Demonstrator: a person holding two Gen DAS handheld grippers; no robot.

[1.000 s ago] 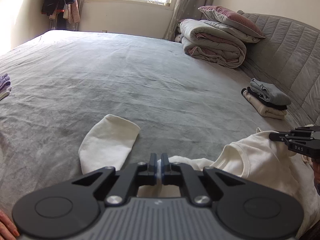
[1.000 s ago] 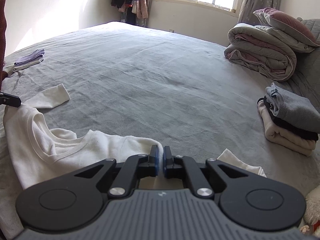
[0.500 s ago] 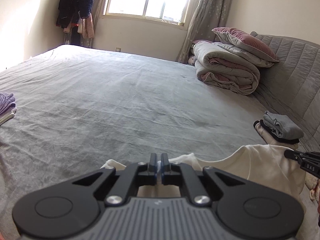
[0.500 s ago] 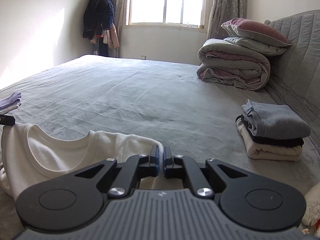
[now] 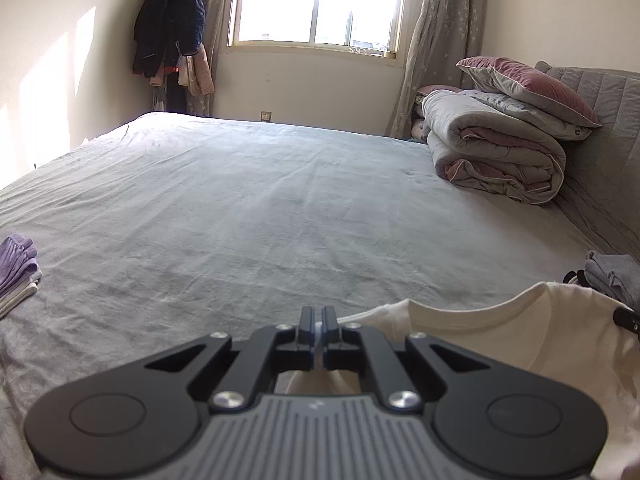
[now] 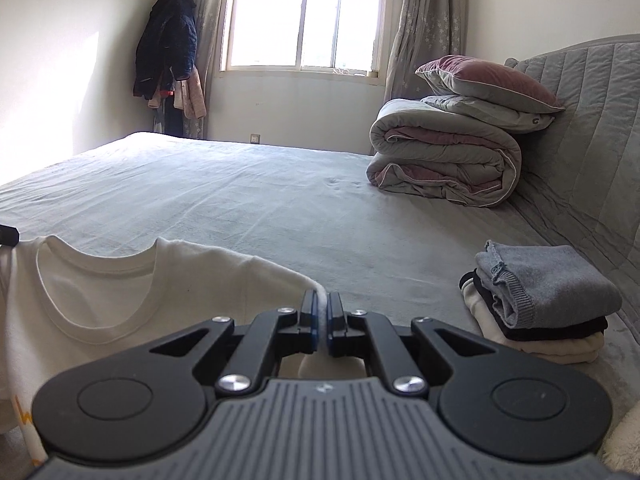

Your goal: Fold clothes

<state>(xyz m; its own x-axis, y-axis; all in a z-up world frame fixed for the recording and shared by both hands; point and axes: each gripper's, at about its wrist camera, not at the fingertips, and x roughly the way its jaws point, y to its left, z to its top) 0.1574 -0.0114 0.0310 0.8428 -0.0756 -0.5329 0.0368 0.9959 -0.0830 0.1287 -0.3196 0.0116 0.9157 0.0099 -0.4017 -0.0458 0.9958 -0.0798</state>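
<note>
Both grippers have risen, lifting the cream shirt (image 6: 120, 300) off the bed (image 5: 260, 216). Left gripper (image 5: 319, 334) and right gripper (image 6: 322, 326) each pinch a shoulder, stretching it above the bed's near edge.

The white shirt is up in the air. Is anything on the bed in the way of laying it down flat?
Nothing visible is. Both grippers, left and right, hold the white shirt above bare grey bed. The folded clothes stack sits off to the right, and the purple clothes far left.
</note>
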